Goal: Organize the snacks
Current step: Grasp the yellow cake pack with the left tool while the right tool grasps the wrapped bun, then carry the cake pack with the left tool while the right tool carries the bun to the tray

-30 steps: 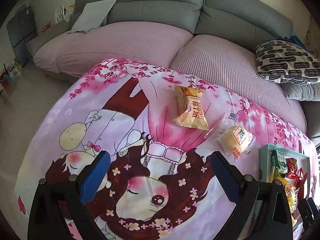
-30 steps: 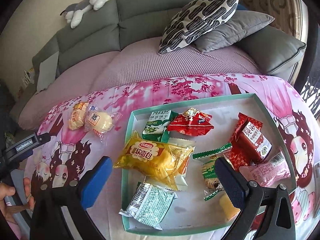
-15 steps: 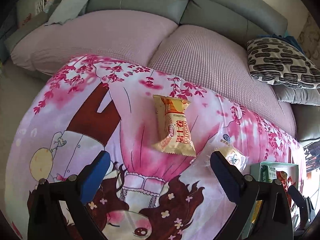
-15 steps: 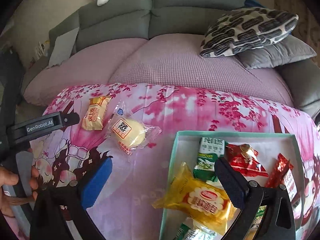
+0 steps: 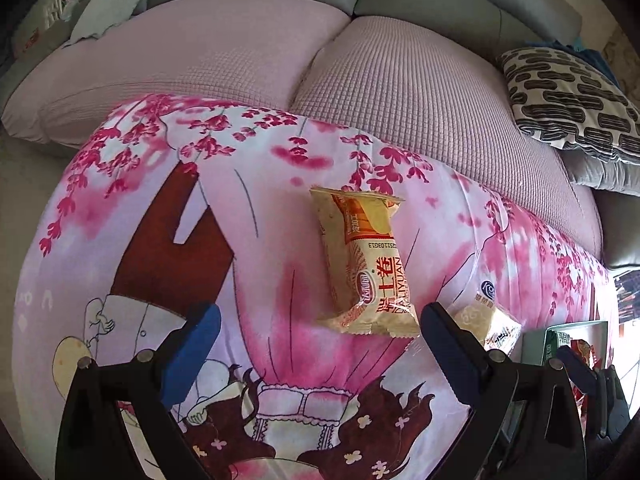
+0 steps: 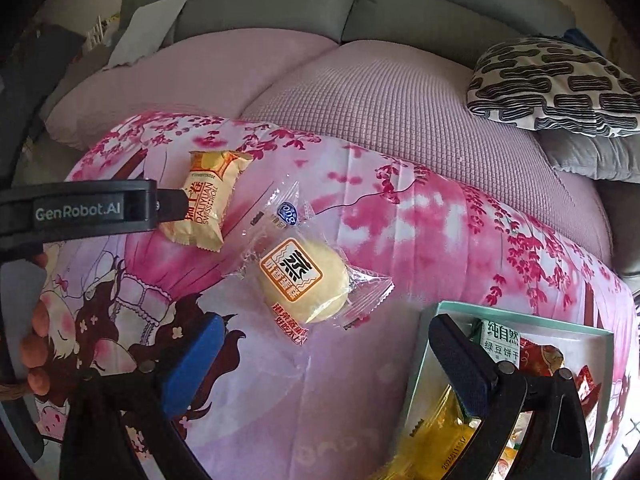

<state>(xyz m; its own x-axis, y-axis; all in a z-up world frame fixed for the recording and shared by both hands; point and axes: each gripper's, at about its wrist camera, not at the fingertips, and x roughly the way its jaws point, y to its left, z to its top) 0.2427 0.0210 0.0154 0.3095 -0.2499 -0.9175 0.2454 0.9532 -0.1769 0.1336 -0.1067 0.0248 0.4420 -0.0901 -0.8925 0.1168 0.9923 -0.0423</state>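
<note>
Both grippers hang over the cartoon-print cloth with nothing in them: the left gripper (image 5: pixel 316 330) has its fingers spread wide, the right-hand finger just beside the bottom corner of the Swiss roll packet (image 5: pixel 362 268), while the right gripper (image 6: pixel 324 346) gapes equally wide short of the steamed cake packet (image 6: pixel 304 280). My worry is the slick wrappers: closing on a crimped edge could let a packet skid on the soft cloth, or the two tools could crowd each other. Off right sits the teal tray (image 6: pixel 524 320), part-filled.
</note>
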